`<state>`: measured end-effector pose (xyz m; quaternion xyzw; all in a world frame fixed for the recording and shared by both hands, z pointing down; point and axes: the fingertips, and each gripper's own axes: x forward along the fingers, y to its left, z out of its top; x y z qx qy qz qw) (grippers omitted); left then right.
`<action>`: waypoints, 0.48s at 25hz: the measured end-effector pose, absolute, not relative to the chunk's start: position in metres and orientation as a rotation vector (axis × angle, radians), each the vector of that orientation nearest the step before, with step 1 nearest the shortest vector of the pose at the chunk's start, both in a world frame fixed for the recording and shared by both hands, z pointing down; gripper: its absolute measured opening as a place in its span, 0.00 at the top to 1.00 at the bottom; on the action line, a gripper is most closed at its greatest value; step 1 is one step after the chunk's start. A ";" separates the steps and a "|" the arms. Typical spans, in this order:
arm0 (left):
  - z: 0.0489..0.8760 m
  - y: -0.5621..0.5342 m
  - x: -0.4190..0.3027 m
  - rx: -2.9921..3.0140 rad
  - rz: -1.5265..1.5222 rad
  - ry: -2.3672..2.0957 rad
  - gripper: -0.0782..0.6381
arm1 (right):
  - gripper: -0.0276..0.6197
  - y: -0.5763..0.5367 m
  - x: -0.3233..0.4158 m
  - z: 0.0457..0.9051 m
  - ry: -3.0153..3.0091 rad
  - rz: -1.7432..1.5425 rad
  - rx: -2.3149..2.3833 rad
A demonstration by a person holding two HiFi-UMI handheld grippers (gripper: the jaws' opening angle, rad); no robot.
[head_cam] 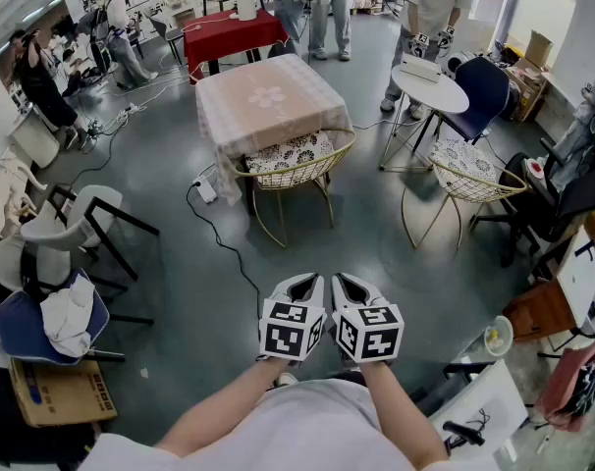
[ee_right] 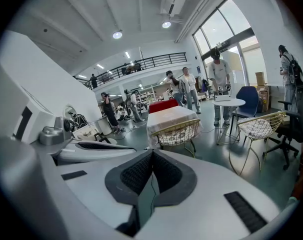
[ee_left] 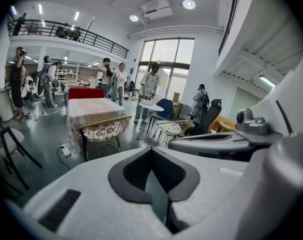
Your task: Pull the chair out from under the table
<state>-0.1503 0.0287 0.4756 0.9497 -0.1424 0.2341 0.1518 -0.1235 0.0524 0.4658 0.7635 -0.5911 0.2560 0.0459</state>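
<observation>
The gold wire chair [head_cam: 291, 165] with a patterned cushion is tucked under the near edge of the square table [head_cam: 268, 101], which has a pale pink cloth. My left gripper [head_cam: 307, 283] and right gripper [head_cam: 345, 283] are held side by side close to my body, well short of the chair. Both are shut with nothing between the jaws. The left gripper view shows its shut jaws [ee_left: 152, 153], with the chair [ee_left: 105, 130] and table [ee_left: 91, 106] far off to the left. In the right gripper view, the chair [ee_right: 179, 133] stands ahead beyond the shut jaws [ee_right: 152, 156].
A second wire chair [head_cam: 469, 180] and a round white table [head_cam: 430, 88] stand to the right. A cable and power strip [head_cam: 205, 190] lie on the floor left of the chair. White chairs [head_cam: 77, 219] are at the left. Several people [head_cam: 327, 8] stand at the back.
</observation>
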 end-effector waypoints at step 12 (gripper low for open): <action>0.478 0.011 -0.172 2.733 0.675 -0.386 0.89 | 0.95 0.040 -0.139 0.468 -1.768 0.803 2.398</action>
